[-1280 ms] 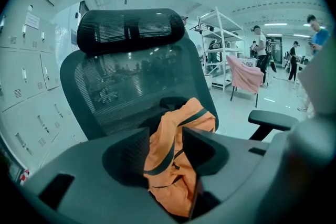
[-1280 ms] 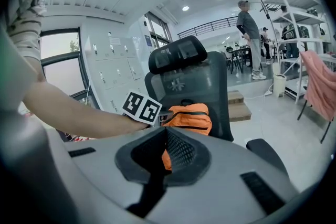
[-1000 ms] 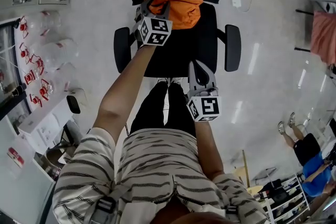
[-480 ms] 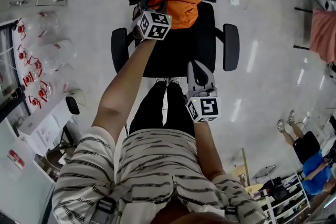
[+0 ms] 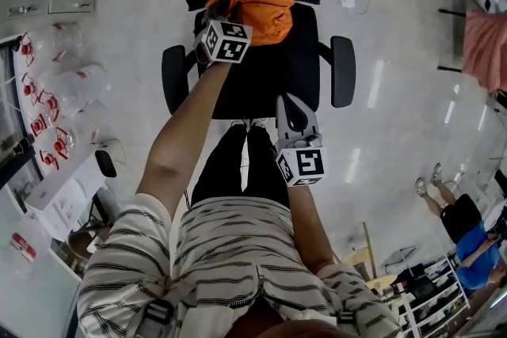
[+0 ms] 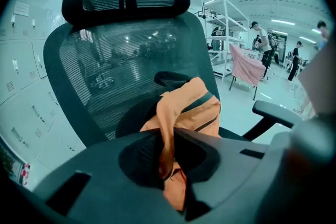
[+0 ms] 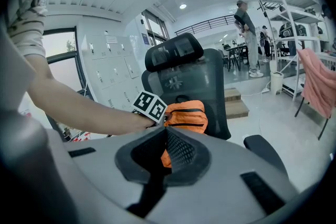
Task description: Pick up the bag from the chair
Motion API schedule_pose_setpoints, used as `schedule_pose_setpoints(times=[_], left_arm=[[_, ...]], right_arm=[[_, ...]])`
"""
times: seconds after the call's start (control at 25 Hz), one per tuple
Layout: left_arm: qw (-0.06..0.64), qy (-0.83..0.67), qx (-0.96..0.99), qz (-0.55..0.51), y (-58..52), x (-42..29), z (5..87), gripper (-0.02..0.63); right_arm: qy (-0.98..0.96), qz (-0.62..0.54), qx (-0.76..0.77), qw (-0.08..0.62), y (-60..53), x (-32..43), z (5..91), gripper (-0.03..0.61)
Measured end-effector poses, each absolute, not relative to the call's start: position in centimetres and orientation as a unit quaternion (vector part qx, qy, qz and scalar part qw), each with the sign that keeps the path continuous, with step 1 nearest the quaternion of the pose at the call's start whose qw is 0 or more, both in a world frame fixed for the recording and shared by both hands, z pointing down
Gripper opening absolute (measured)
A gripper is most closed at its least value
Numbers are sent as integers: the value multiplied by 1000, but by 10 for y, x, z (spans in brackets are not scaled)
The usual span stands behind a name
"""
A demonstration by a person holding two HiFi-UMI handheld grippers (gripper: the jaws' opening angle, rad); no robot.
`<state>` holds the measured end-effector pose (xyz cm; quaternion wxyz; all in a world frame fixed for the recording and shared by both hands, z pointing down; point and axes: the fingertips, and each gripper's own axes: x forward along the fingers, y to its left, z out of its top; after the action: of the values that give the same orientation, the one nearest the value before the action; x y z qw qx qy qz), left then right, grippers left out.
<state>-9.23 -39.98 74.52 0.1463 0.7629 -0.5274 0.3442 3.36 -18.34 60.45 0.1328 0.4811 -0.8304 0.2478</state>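
The fingers (image 6: 220, 152) of the left gripper (image 6: 168, 139) are pinching a loose fold of the orange bag (image 6: 191, 110). They have just been closing, and the strip of orange cloth is running down between them while the bulk of the bag is sitting just beyond their tips. Seen from above, that gripper (image 5: 212, 12) is reaching in at the bag's left edge, with its marker cube hanging over the seat. The bag (image 5: 261, 0) is resting at the back of the seat of the black chair (image 5: 261, 83), up against the mesh backrest (image 6: 115, 60) and between the two armrests (image 5: 342, 71). The right gripper (image 7: 165, 131) is keeping its fingers pressed together at the tips with nothing caught in them, and the bag (image 7: 185, 115) is showing well beyond them, apart from them. That gripper (image 5: 289, 107) is hovering over the front edge of the seat and pointing toward the bag. The person is standing right in front of the chair on a pale glossy floor (image 5: 396, 51), with the left arm (image 5: 186, 131) stretching forward to the bag.
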Motion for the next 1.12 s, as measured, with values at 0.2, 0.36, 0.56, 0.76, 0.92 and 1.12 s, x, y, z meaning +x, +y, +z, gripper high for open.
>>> schedule_pose_setpoints(times=[0.2, 0.36, 0.56, 0.76, 0.92, 1.12], left_arm=[[147, -525, 765, 344, -397, -87, 745, 31], [157, -525, 767, 335, -394, -87, 743, 29], [162, -525, 769, 327, -389, -85, 741, 29], [166, -525, 772, 318, -385, -80, 733, 29], [177, -525, 772, 311, -378, -78, 729, 28], [177, -530, 773, 299, -371, -80, 718, 28]], right_arm=[[-829, 247, 484, 134, -184, 39, 605, 9], [-830, 244, 484, 132, -184, 38, 603, 9], [-831, 242, 483, 130, -184, 39, 600, 9], [-833, 239, 483, 129, -181, 42, 596, 9], [-835, 233, 480, 131, -178, 43, 593, 9], [-838, 225, 479, 130, -177, 41, 587, 9]])
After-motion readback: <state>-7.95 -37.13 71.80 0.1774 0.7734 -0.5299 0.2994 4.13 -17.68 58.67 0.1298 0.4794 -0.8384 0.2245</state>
